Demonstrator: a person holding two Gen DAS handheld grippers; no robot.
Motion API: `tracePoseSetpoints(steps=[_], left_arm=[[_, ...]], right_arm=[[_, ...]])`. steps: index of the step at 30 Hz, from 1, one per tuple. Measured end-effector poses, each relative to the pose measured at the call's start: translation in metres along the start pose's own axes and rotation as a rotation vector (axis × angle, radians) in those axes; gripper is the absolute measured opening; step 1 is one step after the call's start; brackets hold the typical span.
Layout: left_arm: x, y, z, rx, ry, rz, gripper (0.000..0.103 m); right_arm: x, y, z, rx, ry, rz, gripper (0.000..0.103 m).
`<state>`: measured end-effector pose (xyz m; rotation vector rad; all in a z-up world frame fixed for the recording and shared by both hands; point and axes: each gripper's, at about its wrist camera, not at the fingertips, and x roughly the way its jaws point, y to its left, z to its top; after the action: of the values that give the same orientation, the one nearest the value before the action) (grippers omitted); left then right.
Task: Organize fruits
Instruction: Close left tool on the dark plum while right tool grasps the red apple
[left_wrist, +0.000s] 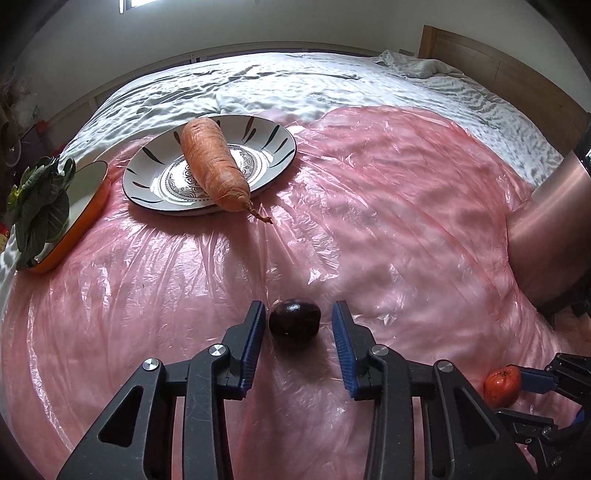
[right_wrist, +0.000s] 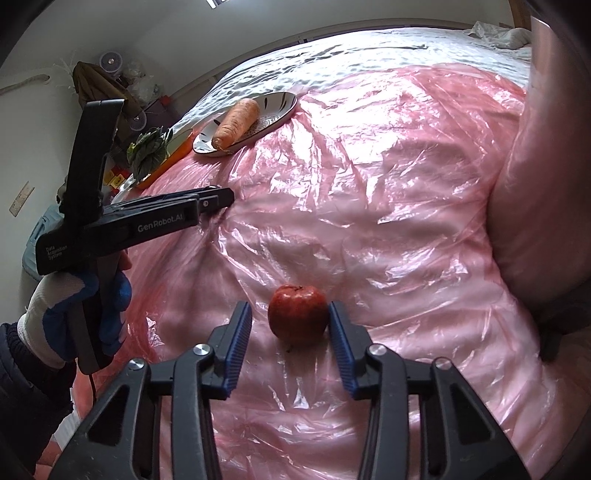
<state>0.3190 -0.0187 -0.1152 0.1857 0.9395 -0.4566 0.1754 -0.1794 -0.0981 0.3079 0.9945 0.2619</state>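
Observation:
A dark purple round fruit (left_wrist: 294, 319) lies on the pink plastic sheet (left_wrist: 388, 206) between the tips of my open left gripper (left_wrist: 298, 314), close to the left finger. A small red apple (right_wrist: 298, 314) lies on the sheet between the tips of my open right gripper (right_wrist: 290, 314), close to or touching the right finger; it also shows in the left wrist view (left_wrist: 502, 386). A large carrot (left_wrist: 212, 162) lies on a white patterned plate (left_wrist: 273, 162) farther back. My left gripper also shows in the right wrist view (right_wrist: 221, 197).
An orange dish (left_wrist: 83, 210) with a leafy green vegetable (left_wrist: 40, 206) sits left of the plate. A shiny pink cylinder (left_wrist: 550, 229) stands at the right. The sheet covers a bed with a white cover (left_wrist: 332, 81) and wooden headboard (left_wrist: 498, 74).

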Motion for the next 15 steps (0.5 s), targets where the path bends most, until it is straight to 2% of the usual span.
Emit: tracePoseSetpoints(steps=[15], left_arm=[[0.0098, -0.0006, -0.0038, -0.003, 0.014, 0.013, 0.028]], right_arm=[[0.0097, -0.0015, 0.0008, -0.002, 0.019, -0.005, 0.071]])
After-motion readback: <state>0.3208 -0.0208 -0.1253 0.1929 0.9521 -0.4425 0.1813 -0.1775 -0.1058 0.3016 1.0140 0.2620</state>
